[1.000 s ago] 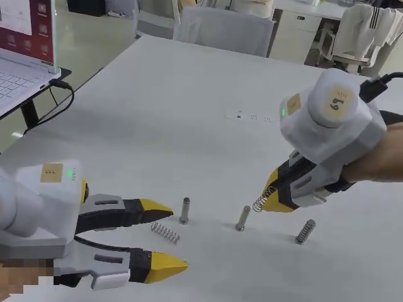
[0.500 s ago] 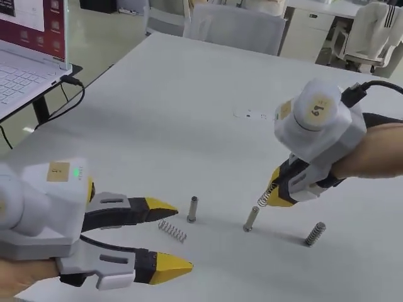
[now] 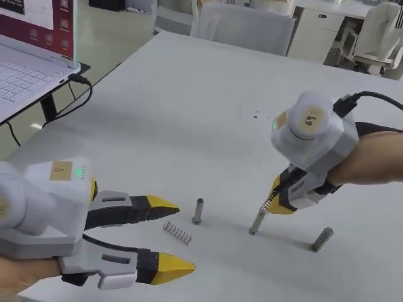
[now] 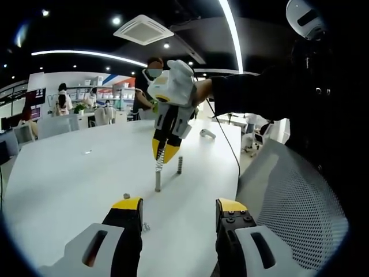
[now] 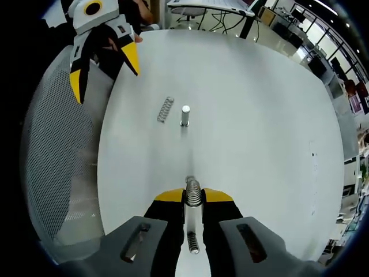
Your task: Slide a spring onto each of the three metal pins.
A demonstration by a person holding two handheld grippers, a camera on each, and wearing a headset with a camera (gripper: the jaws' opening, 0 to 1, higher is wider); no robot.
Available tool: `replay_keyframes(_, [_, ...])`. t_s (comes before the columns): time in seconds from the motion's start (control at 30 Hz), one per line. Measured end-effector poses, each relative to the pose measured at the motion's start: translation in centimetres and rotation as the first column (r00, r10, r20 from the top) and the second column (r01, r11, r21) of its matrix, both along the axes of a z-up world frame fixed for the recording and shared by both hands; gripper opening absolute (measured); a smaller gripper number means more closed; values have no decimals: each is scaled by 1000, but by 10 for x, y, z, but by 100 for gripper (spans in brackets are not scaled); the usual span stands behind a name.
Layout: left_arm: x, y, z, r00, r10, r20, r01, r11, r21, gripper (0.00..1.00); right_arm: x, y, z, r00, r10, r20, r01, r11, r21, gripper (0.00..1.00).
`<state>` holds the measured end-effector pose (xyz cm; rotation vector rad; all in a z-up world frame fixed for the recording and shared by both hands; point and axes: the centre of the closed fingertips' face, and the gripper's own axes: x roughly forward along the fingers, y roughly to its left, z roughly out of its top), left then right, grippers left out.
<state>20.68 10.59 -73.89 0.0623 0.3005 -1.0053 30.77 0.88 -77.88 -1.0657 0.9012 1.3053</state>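
Note:
Three metal pins stand on the white table (image 3: 189,107). The left pin (image 3: 199,211) (image 5: 185,115) is bare, with a loose spring (image 3: 177,232) (image 5: 165,109) lying beside it. The right pin carries a spring (image 3: 322,239) (image 4: 179,165). My right gripper (image 3: 276,204) (image 5: 194,196) is shut on another spring (image 3: 269,202) (image 4: 159,163), whose lower end meets the top of the middle pin (image 3: 257,221) (image 4: 157,182). My left gripper (image 3: 177,237) (image 4: 180,205) hovers open near the loose spring, holding nothing.
An open laptop (image 3: 28,60) with a black cable (image 3: 79,94) sits on a stand to the left of the table. Grey chairs (image 3: 242,28) stand at the far edge. A mesh chair back (image 4: 294,208) lies close behind the left gripper.
My right gripper has brought its spring down and left, from beside the middle pin to the pin's top. The left gripper has stayed open in place. The head camera has shifted.

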Motion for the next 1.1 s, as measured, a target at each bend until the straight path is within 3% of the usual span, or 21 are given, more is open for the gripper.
replay_keyframes(0.4, [1, 5, -1, 1000, 17, -4, -17, 1000, 0, 47, 4, 0, -10, 1000, 2, -16, -2, 1000, -16, 9])
replay_keyframes(1.1, [3, 8, -3, 1000, 30, -8, -30, 1000, 5, 48, 4, 1, -48, 999, -2, -41, 0, 999, -52, 9])
